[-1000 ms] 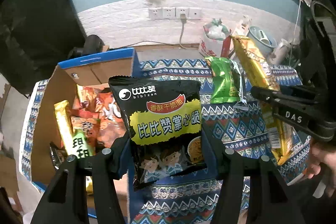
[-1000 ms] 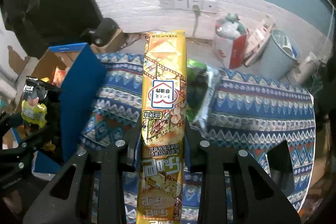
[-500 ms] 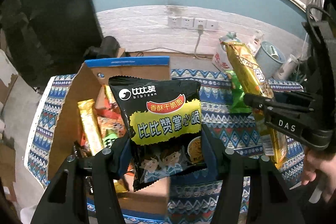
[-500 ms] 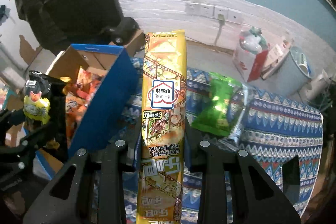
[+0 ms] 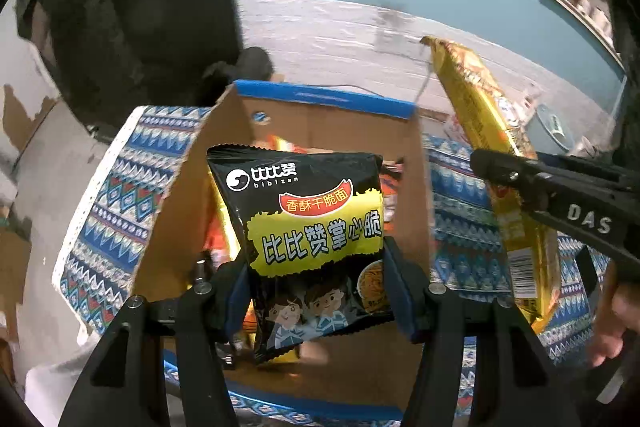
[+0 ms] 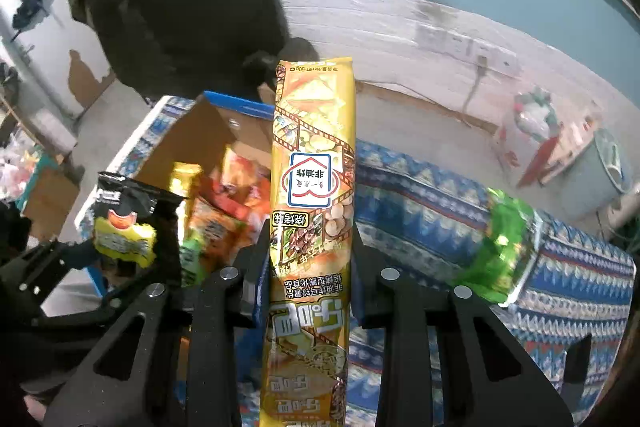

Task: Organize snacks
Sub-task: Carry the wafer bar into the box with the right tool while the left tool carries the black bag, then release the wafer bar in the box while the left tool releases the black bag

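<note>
— What are the tongs holding?
— The left gripper (image 5: pixel 316 291) squeezes a black snack bag (image 5: pixel 308 227), mid-frame, over the cardboard box (image 5: pixel 176 203). The right gripper (image 6: pixel 310 263) pinches a long yellow packet (image 6: pixel 312 195).
— Farther back?
— A green bag (image 6: pixel 500 247) on the patterned cloth (image 6: pixel 420 203), at right.

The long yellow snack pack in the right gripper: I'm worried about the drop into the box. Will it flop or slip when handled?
The long yellow snack pack stands straight above the right gripper, so it is probably fairly stiff and light. Its glossy film may be slippery. Pinched near its middle, it could pivot over the cardboard box.
</note>
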### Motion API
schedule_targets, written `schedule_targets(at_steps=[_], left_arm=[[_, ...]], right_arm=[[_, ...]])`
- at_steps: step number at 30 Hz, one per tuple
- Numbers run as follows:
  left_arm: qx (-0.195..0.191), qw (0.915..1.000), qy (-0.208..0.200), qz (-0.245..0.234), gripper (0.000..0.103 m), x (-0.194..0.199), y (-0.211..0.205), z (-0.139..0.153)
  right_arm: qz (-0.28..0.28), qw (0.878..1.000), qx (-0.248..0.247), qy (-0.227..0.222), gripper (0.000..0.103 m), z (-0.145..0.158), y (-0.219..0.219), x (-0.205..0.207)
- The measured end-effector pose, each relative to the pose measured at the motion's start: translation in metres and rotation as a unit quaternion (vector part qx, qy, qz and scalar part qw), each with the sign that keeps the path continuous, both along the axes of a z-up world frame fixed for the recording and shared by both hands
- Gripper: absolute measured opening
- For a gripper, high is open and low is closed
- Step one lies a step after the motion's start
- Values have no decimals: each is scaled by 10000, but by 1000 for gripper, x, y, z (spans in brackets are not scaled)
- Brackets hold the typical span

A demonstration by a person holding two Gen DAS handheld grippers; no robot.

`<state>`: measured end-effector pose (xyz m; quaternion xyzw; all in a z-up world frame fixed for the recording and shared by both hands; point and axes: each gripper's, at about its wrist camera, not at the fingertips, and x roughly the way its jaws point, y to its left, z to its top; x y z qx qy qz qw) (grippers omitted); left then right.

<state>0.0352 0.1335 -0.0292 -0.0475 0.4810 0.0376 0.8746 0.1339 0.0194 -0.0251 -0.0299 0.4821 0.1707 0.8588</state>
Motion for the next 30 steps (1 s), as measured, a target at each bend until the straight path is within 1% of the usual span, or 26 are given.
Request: schedule_targets(at_steps=[4, 9, 15, 17, 18, 19, 20, 30], left_arm=[[-112, 9997, 63, 197, 60, 0, 20, -6], [-121, 9991, 114, 385, 60, -1, 39, -14], [-288, 9966, 443, 639, 61, 0, 61, -33], [-370, 9954, 518, 711, 62, -1, 65, -36], [-381, 9950, 544, 741, 66, -2, 67, -37], [-365, 9949, 556, 761, 71, -2, 68, -37], [-333, 9950, 538, 779, 72, -3, 68, -36], [-47, 9962, 332, 806, 73, -5, 67, -21]], right_arm=[[110, 9999, 63, 43, 30, -2, 20, 7], [227, 9996, 111, 142, 30, -10, 46, 14], [328, 9988, 166, 327, 30, -25, 68, 19], [364, 9984, 184, 380, 30, -29, 74, 20], [395, 9982, 190, 403, 30, -31, 78, 21], [421, 9981, 185, 415, 30, -32, 81, 21], [444, 9980, 174, 420, 30, -33, 84, 21], [516, 9975, 191, 452, 31, -38, 92, 22]])
